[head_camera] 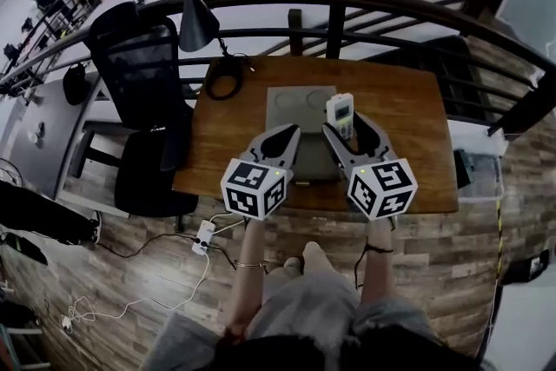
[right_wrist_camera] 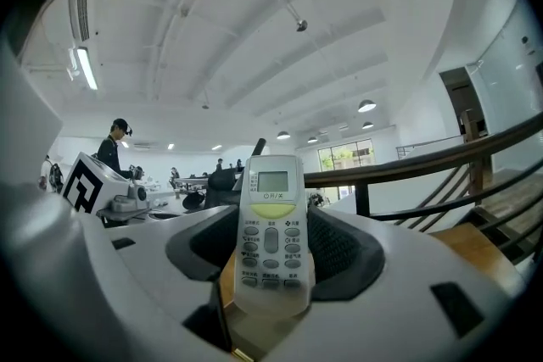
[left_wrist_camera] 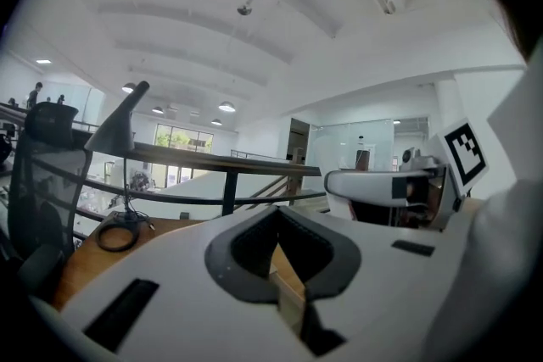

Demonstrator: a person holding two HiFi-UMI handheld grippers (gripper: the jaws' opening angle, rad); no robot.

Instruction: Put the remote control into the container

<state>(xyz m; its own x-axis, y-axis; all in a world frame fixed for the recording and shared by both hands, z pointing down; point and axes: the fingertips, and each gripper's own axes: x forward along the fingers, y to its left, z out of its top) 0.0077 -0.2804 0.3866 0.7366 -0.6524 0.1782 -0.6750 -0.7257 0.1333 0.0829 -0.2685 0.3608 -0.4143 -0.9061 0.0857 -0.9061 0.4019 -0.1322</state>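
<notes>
The right gripper (head_camera: 344, 133) grasps the remote (head_camera: 340, 110) upright over the container (head_camera: 287, 102); beside it, the left gripper (head_camera: 287, 137) is clenched and empty.

Black desk lamp (head_camera: 196, 9) at far-left corner of wooden table (head_camera: 408, 113) (coiled cable (head_camera: 222, 78) beside base); office chair (head_camera: 143, 91) left of table

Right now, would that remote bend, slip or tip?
Probably stiff: the remote stands straight in the right gripper. Its smooth plastic might slip, being pinched only near the bottom. Tall and narrow, it would likely tip if stood on end.
</notes>
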